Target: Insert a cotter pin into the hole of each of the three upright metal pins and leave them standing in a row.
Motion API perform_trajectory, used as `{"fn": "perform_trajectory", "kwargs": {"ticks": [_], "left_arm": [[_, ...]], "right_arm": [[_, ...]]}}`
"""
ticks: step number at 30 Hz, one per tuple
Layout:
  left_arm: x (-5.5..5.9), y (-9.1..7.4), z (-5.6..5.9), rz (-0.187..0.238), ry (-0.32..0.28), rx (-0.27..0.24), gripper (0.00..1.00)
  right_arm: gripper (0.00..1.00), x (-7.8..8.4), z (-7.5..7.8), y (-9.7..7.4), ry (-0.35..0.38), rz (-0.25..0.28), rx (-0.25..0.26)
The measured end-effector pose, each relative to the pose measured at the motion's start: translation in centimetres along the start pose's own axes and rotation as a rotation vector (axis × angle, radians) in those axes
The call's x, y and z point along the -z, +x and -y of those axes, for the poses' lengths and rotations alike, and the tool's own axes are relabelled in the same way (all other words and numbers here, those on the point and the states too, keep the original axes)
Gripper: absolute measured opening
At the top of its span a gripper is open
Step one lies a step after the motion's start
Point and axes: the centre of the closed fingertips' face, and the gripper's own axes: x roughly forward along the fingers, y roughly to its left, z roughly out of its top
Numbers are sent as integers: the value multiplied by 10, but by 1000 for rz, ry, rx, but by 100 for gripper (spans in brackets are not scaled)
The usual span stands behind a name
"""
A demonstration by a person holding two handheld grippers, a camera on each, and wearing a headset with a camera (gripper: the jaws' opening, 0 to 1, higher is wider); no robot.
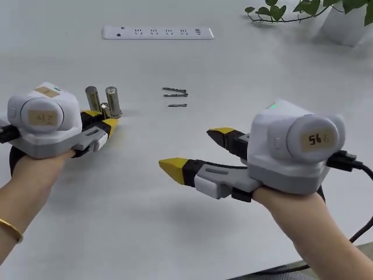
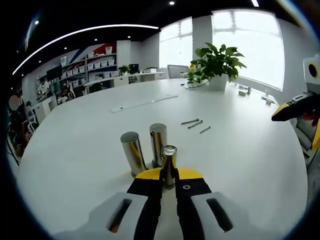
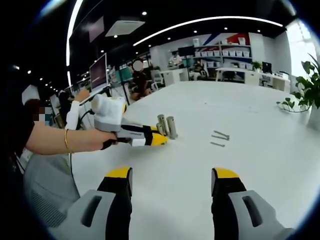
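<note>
Three shiny upright metal pins stand at the left of the white table. My left gripper (image 2: 169,176) is shut on the nearest metal pin (image 2: 169,162), which stands upright between its yellow tips. The two other metal pins (image 2: 132,151) (image 2: 158,142) stand just behind it, untouched. In the head view the left gripper (image 1: 102,119) is beside those pins (image 1: 112,100). Three thin cotter pins (image 1: 175,93) lie loose on the table to their right, also in the left gripper view (image 2: 196,124). My right gripper (image 1: 195,150) (image 3: 172,176) hovers open with nothing in it, nearer the front.
A white power strip (image 1: 158,32) lies at the far side of the table. A potted plant (image 1: 326,14) stands at the back right. A black cable (image 1: 361,175) trails from the right gripper. People and desks show beyond the table in the right gripper view.
</note>
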Motion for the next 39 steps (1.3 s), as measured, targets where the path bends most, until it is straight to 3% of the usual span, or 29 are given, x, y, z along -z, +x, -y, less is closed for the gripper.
{"fn": "perform_trajectory", "kwargs": {"ticks": [5,9,19,26,39], "left_arm": [[0,1,-1,0,-6,-7,6],[-1,2,-3,20,-52,-51,6],[1,0,1,9,-67,-121,6],[3,-6,11,2,-97,-137,6],[9,-13,36,-1,-85,-116,6]], "right_arm": [[61,1,-1,1,-5,-6,-4],[61,4,-2,1,-2,-11,-4],[61,6,-4,1,1,-12,-6],[60,7,-2,-2,4,-12,-3],[60,11,-2,-8,5,-22,-1]]}}
